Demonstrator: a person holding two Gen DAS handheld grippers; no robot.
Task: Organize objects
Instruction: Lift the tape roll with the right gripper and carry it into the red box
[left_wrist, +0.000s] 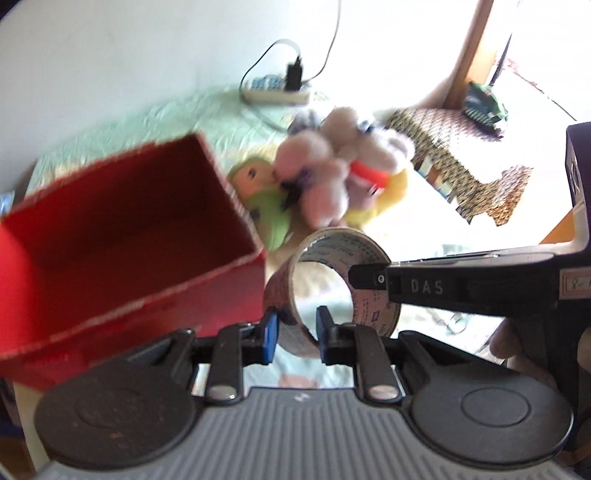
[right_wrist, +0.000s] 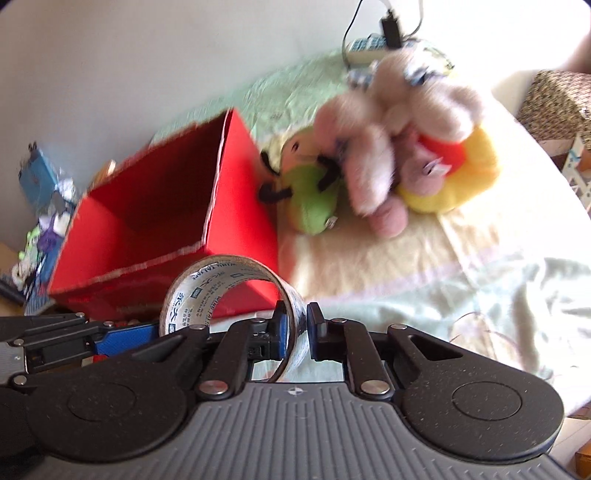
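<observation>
With both grippers, left gripper (left_wrist: 294, 326) and right gripper (right_wrist: 297, 330), pinching the tape roll (left_wrist: 332, 284), we see the red box (left_wrist: 122, 236) just left, open side up.

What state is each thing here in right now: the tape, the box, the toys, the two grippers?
Tape roll: clamped on opposite walls by both grippers.
Red box: open, looks empty.
Stuffed toys: piled beside the box.
Power strip: one plug in.
Left gripper: shut on the roll.
Right gripper: shut on the roll.

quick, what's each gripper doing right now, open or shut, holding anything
Left gripper: shut on the tape roll, one side of its wall.
Right gripper: shut on the same tape roll, the opposite side of its wall.
</observation>
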